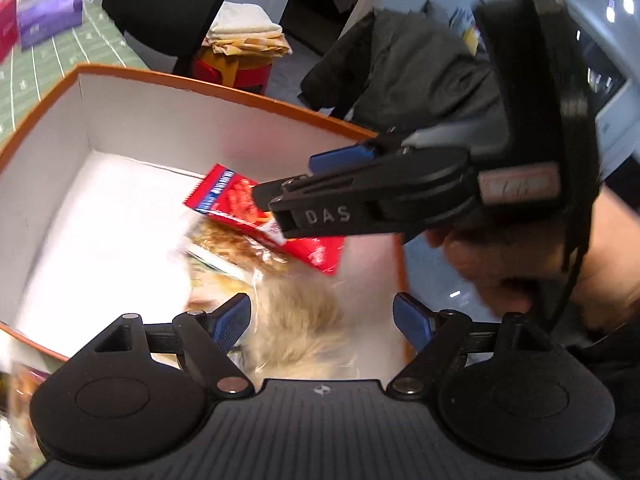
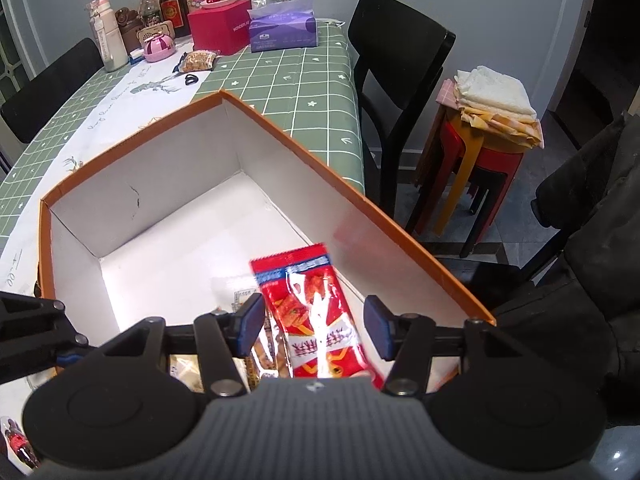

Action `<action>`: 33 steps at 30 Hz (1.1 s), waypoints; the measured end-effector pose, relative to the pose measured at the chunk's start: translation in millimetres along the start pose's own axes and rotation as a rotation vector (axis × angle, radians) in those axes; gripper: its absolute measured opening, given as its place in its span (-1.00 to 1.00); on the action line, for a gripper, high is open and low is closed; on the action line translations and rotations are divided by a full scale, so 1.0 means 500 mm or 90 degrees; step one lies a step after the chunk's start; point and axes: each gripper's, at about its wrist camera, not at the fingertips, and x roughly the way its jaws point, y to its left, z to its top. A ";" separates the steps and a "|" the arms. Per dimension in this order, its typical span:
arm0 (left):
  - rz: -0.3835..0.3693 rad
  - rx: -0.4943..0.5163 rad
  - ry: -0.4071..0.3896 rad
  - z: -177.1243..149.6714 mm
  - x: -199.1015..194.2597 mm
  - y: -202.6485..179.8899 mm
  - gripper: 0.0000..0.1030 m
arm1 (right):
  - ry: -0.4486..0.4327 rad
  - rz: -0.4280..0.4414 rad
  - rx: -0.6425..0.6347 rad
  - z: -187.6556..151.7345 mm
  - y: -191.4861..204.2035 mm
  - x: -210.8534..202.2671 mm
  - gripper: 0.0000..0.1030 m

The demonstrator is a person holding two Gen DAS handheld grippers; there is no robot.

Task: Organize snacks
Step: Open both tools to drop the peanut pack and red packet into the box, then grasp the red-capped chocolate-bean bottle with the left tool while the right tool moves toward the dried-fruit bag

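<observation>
Both jaws gape empty: the left gripper above a clear-wrapped snack, the right gripper over the red snack packet lying near the orange-rimmed box's right wall, so a low approach could snag that rim.

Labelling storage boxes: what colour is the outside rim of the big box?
Orange outside, with white inner walls on the box; the right wrist view shows it best.
</observation>
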 end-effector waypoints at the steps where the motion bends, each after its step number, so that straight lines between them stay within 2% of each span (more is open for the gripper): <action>1: -0.003 -0.011 -0.004 0.002 -0.005 0.002 0.84 | -0.002 0.001 0.001 0.001 0.001 -0.003 0.05; 8: 0.031 -0.005 -0.061 -0.006 -0.060 0.002 0.84 | -0.016 0.008 -0.005 0.001 0.013 -0.019 0.05; 14: 0.063 -0.016 -0.109 -0.037 -0.111 0.017 0.84 | -0.025 0.012 -0.013 0.001 0.022 -0.033 0.05; 23: 0.077 -0.057 -0.139 -0.101 -0.180 0.055 0.84 | -0.035 0.013 -0.037 -0.008 0.046 -0.054 0.05; 33: 0.094 -0.109 -0.152 -0.193 -0.221 0.102 0.84 | -0.047 0.023 -0.082 -0.023 0.088 -0.082 0.05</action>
